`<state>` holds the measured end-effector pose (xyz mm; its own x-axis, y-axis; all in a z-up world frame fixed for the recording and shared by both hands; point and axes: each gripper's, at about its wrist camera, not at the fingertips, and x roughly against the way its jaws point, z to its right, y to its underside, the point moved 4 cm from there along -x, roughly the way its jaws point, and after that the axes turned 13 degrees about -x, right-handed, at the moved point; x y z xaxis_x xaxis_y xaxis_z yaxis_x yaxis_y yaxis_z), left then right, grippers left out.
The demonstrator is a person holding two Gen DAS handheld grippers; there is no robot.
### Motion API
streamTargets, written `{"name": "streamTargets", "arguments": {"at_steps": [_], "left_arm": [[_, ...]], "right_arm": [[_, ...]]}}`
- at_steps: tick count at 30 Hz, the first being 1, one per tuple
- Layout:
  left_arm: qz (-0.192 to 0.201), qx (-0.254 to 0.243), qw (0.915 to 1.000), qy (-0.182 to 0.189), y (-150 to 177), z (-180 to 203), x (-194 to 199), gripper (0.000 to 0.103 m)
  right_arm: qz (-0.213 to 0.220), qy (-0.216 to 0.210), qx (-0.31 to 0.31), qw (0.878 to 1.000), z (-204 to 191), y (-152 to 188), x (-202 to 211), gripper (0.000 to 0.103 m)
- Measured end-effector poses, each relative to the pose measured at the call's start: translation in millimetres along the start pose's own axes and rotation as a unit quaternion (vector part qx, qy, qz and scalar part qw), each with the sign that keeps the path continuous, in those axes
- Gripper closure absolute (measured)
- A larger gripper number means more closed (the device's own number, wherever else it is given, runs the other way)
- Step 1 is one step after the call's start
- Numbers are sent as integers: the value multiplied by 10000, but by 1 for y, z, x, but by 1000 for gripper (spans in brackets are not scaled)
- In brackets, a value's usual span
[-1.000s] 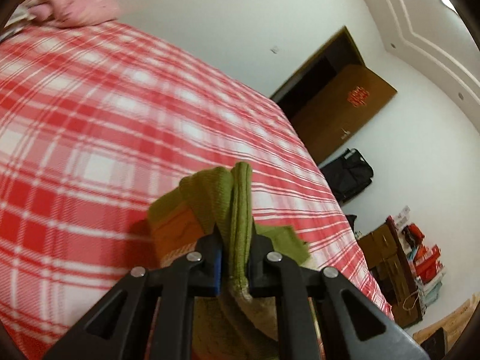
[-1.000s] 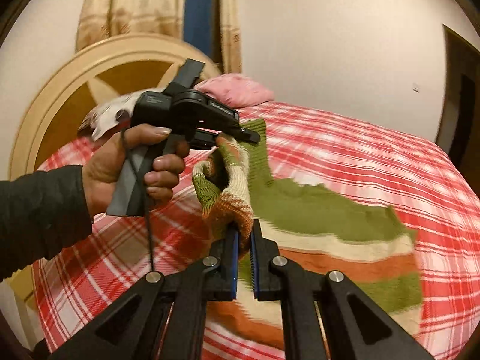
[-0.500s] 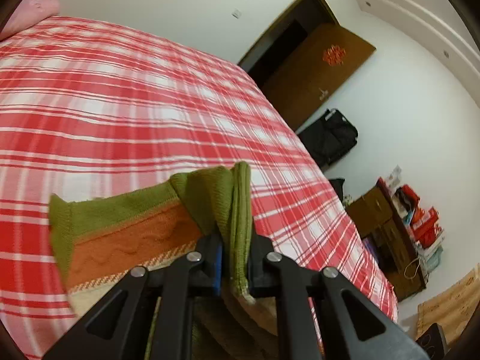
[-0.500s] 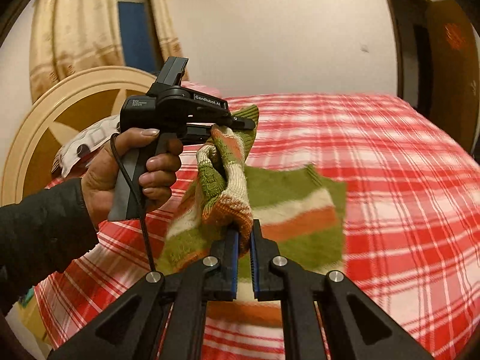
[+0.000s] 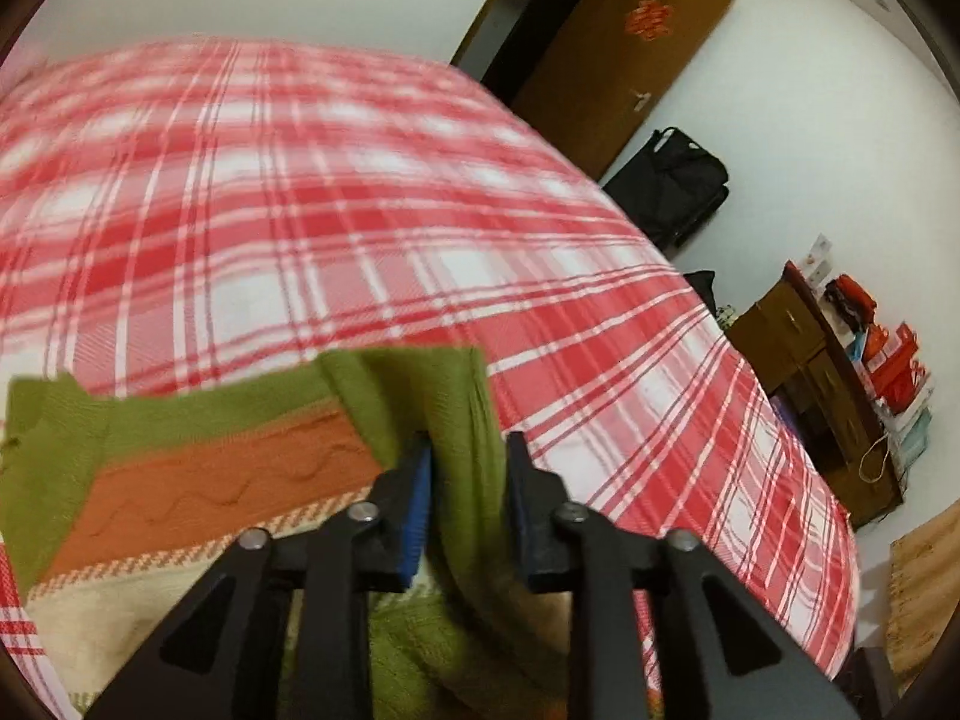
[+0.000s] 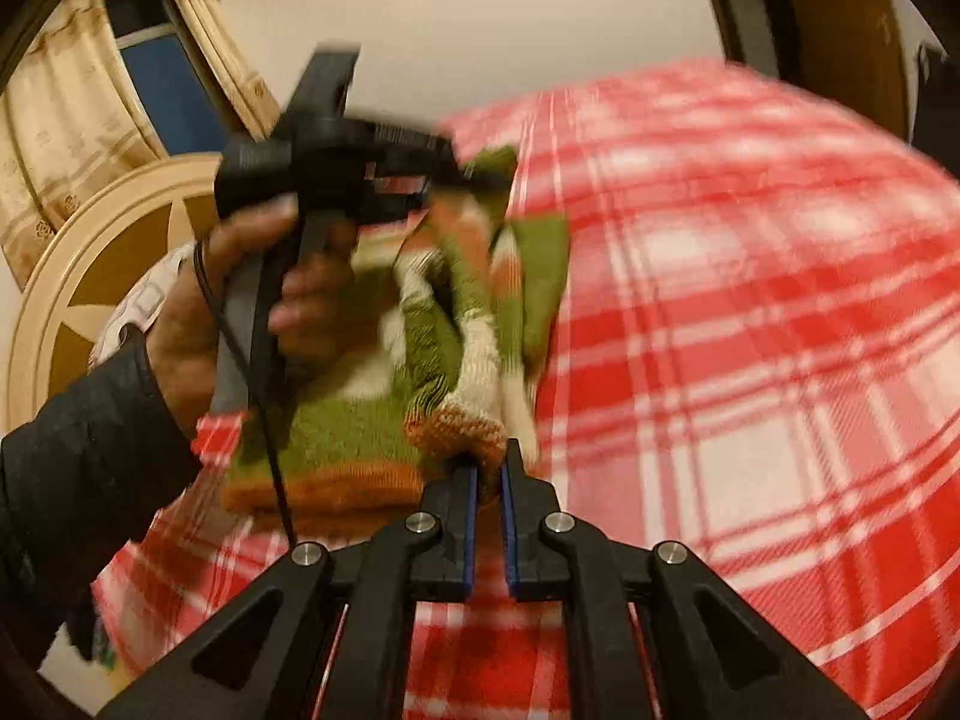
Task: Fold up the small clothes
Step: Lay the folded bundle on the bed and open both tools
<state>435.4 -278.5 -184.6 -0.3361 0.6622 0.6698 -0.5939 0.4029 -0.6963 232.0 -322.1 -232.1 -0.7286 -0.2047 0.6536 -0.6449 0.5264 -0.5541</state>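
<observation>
- Since a second ago, the striped knit sweater (image 5: pixel 198 480) has come down from hanging to lie folded on the red plaid bedspread (image 5: pixel 360 210).
- The left gripper (image 5: pixel 465 450) is opening its jaws; a green fold sits loosely between them.
- The right gripper (image 6: pixel 489 462) stays clenched on the sweater's orange hem, near the bed's left edge.
- A hand (image 6: pixel 240 300) holds the left gripper over the far side of the sweater.
</observation>
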Motion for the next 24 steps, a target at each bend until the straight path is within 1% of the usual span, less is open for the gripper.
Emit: {"name": "streamTargets", "arguments": {"at_steps": [2, 3, 4, 5, 6, 7, 8, 11, 13, 14, 16, 18, 19, 20, 22, 24], "left_arm": [[208, -284, 9993, -97, -6, 14, 15, 52], [351, -423, 9984, -155, -8, 21, 27, 47], [452, -541, 9972, -262, -8, 25, 40, 38], [519, -626, 9962, -307, -8, 27, 49, 36], [563, -698, 9953, -354, -4, 29, 59, 36], [574, -722, 9946, -477, 4, 28, 72, 34], [533, -696, 9944, -588, 10, 25, 78, 30], [391, -701, 9926, -913, 46, 14, 98, 30], [236, -714, 9918, -1029, 72, 9, 105, 30], [188, -699, 9908, -1145, 87, 6, 109, 30], [79, -634, 9906, -1210, 109, 3, 113, 30], [-47, -592, 9916, -1153, 124, 4, 109, 30], [-72, -611, 9909, -1195, 129, 5, 108, 30], [-108, -677, 9888, -1327, 134, 6, 106, 29], [-197, -922, 9818, -1648, 141, 8, 101, 26], [-285, -982, 9787, -1779, 148, 7, 96, 24]], "right_arm": [[-211, -84, -166, 9996, 7, 6, -2, 96], [-245, -97, -257, 9993, 10, 6, -1, 96], [-235, -57, -313, 9992, 14, 7, 1, 91], [-187, 45, -311, 9993, 16, 7, 4, 81], [-94, 172, -277, 9994, 17, 6, 8, 74], [27, 231, -263, 9994, 18, 4, 14, 61], [177, 250, -277, 9991, 18, 0, 21, 57], [504, 134, -210, 9984, 8, -13, 34, 57], [722, 8, -10, 9974, -8, -27, 39, 57], [786, -74, 108, 9968, -19, -33, 38, 57], [799, -268, 363, 9958, -43, -42, 33, 57], [687, -493, 522, 9951, -59, -46, 21, 57], [615, -510, 586, 9951, -64, -47, 11, 57], [540, -432, 577, 9959, -65, -49, 1, 57], [188, -245, 395, 9987, -58, -51, -26, 57], [94, 183, 302, 9993, -42, -50, -44, 57]]}}
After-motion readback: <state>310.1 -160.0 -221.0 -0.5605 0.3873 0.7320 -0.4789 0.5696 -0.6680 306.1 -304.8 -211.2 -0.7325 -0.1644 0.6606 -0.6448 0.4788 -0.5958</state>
